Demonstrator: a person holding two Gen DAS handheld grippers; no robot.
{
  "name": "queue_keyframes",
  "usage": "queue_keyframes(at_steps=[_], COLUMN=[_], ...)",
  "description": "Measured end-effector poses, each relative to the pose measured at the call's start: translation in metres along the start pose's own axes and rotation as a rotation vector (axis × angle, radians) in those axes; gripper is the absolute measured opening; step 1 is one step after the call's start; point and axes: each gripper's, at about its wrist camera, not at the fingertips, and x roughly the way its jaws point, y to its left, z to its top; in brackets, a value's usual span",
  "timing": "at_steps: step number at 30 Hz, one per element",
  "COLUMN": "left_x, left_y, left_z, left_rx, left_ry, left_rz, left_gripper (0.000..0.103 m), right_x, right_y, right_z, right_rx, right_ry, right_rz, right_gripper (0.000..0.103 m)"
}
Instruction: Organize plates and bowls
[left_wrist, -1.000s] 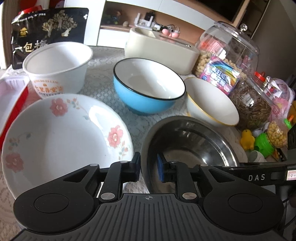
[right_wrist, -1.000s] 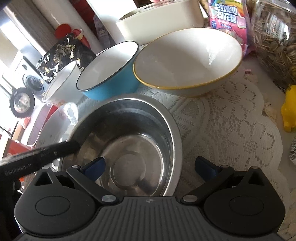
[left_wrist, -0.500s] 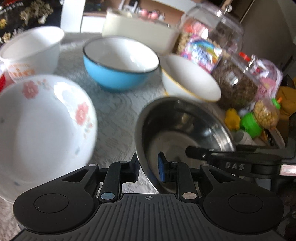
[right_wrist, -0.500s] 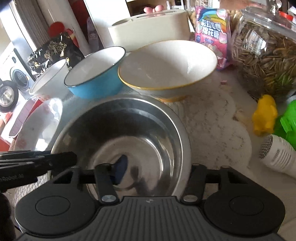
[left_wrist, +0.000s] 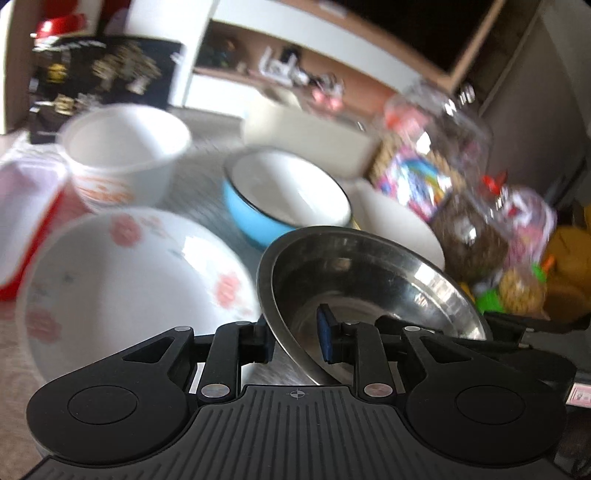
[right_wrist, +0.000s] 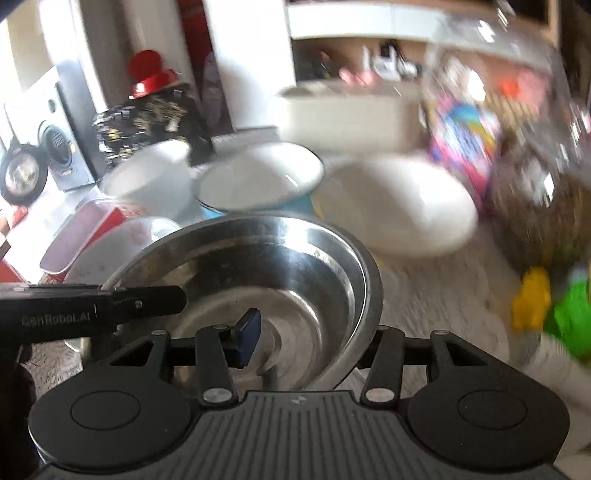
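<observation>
Steel bowl (left_wrist: 369, 280) now lifted, tilted

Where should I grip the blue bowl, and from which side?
Pinch the blue bowl at its thin rim, one finger inside and one outside, coming from above on the near side. It sits upright and open, with other bowls close beside it.

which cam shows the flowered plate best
The left wrist view: the flowered plate fills its left side, pink blossoms readable despite blur, with only its right edge behind the steel bowl. The right wrist view shows just a blurred pale sliver behind that bowl.
</observation>
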Motion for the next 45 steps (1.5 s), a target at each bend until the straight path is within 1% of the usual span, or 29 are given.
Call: queue_keyframes(at_steps=[2,4,12,16,17,19,26,29,31,34,36,42,44,45], left_x=[-0.012,-0.020,-0.031,-0.031,-0.031,-0.031,-0.031,-0.034,-0.038,-0.042,-0.044,-0.045,-0.052,-0.057], left_y=[0.014,0.027,0.082,0.103,0.107,0.114,0.121,0.121,0.122,0.131,0.136,0.137,0.141,0.144], left_z=[0.004,0.006,-0.001,-0.003,-0.004,-0.007,-0.010,-0.010,-0.009,-0.007,-0.007,-0.008,-0.007,-0.007], left_rx=[-0.021,-0.034,-0.087,-0.127,-0.137,-0.149,-0.158,-0.150,-0.153,-0.193,-0.218,-0.233,-0.260,-0.284], left_ry=[-0.038,-0.056,-0.056,-0.054,-0.047,-0.042,-0.042,-0.062,-0.077,-0.090,-0.097,-0.098,-0.123,-0.136], left_rz=[0.011,0.035,0.158,0.183,0.186,0.195,0.214,0.243,0.258,0.236,0.232,0.221,0.185,0.161], left_gripper=[0.026,0.026,0.026,0.026,0.025,0.025,0.025,0.025,0.025,0.024,0.020,0.019,0.020,0.022], right_x=[0.001,0.007,0.048,0.060,0.062,0.065,0.070,0.067,0.065,0.059,0.057,0.058,0.059,0.060], right_y=[0.018,0.033,0.095,0.117,0.121,0.128,0.135,0.133,0.131,0.126,0.122,0.114,0.112,0.111], right_z=[0.006,0.011,0.018,0.017,0.018,0.020,0.018,0.017,0.018,0.020,0.022,0.019,0.019,0.019], right_rx=[-0.033,-0.058,-0.122,-0.157,-0.166,-0.176,-0.195,-0.190,-0.186,-0.176,-0.167,-0.145,-0.133,-0.126], right_ry=[-0.012,-0.005,0.069,0.086,0.077,0.074,0.090,0.087,0.074,0.050,0.040,0.044,0.049,0.051], right_rz=[0.017,0.040,0.092,0.099,0.078,0.081,0.091,0.102,0.094,0.076,0.070,0.050,0.051,0.052], right_gripper=[0.048,0.048,0.048,0.049,0.046,0.047,0.047,0.047,0.047,0.047,0.047,0.047,0.049,0.049])
